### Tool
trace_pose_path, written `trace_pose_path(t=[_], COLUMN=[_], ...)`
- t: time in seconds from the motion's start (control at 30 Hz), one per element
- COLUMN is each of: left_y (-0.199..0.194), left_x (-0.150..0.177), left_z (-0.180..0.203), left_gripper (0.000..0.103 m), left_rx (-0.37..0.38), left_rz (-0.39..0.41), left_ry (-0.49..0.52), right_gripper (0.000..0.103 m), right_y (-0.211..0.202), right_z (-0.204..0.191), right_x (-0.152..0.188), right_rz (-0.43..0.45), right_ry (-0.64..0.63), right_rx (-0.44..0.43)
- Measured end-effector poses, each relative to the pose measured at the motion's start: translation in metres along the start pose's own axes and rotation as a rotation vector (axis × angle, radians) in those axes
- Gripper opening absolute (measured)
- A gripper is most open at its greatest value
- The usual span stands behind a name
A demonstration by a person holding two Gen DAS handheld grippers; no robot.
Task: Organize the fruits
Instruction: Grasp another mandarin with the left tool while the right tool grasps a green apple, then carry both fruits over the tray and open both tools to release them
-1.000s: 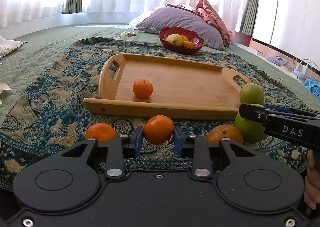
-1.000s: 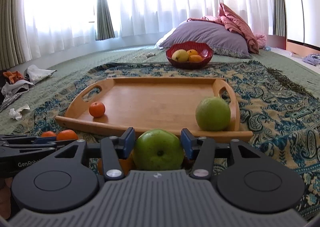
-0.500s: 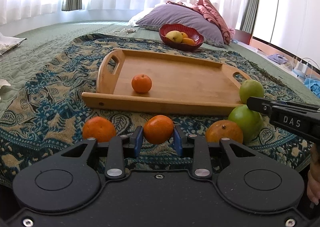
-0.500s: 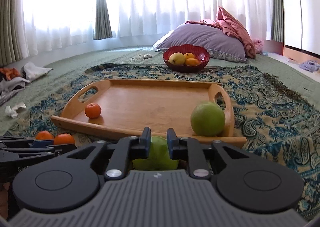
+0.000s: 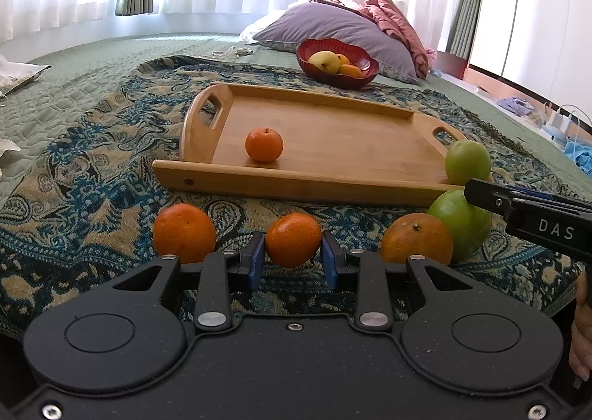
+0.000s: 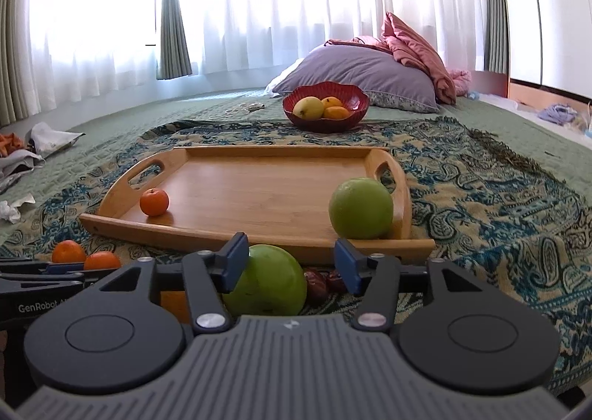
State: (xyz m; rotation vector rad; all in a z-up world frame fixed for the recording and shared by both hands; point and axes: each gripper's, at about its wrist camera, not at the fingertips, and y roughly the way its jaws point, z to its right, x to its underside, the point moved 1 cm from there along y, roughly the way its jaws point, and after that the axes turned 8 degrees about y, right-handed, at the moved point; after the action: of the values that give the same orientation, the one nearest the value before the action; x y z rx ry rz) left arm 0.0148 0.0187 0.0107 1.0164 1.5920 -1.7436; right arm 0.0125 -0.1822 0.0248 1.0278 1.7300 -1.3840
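Note:
My left gripper [image 5: 293, 246] is shut on a small orange [image 5: 293, 239], held just above the patterned blanket. Two more oranges [image 5: 184, 233] [image 5: 417, 239] lie on either side of it. My right gripper [image 6: 292, 259] is opening over a green apple [image 6: 264, 285] that rests on the blanket. The apple sits toward the left pad, and the right pad is well clear of it. The wooden tray [image 6: 259, 235] lies just beyond. It holds a mandarin [image 6: 154, 202] at its near left and a second green apple [image 6: 360, 208] at its near right.
A red bowl [image 6: 325, 107] with yellow and orange fruit stands behind the tray, in front of pillows [image 6: 355, 68]. Dark red dates [image 6: 322, 285] lie beside the near apple. Crumpled paper and cloth [image 6: 22, 157] are at the far left. A hand [image 5: 581, 346] shows at the right edge.
The right jaws went from spread around the green apple to nearly together above it, then spread again; the apple now sits lower and left between them. The left gripper kept its orange still.

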Motion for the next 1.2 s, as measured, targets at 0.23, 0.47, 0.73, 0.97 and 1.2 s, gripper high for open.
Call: trace_pose_path(t=[0.23,0.47,0.73,0.97,1.2], left_y=[0.003,0.005,0.008,0.009,0.005], left_x=[0.002,0.003,0.003,0.002,-0.003], left_z=[0.004,0.005,0.006,0.007,0.005], left_gripper=[0.03,0.03,0.031,0.031,0.03], left_rx=[0.005,0.004,0.003,0.005,0.013], left_rz=[-0.007,-0.007,-0.007,-0.006,0.01], left_ry=[0.008,0.01,0.006,0.005,0.004], right_gripper=[0.074,0.074,0.075,0.063,0.059], right_y=[0.004,0.019,0.035,0.044,0.035], right_z=[0.003,0.004,0.015,0.015,0.008], right_x=[0.0,0.006,0.002,0.005,0.003], right_rz=[-0.051,-0.145,-0.217,-0.243,-0.213], right_ry=[0.047,0.129,0.28,0.303,0.273], right_rx=[-0.043,-0.071,-0.097,-0.077,-0.068])
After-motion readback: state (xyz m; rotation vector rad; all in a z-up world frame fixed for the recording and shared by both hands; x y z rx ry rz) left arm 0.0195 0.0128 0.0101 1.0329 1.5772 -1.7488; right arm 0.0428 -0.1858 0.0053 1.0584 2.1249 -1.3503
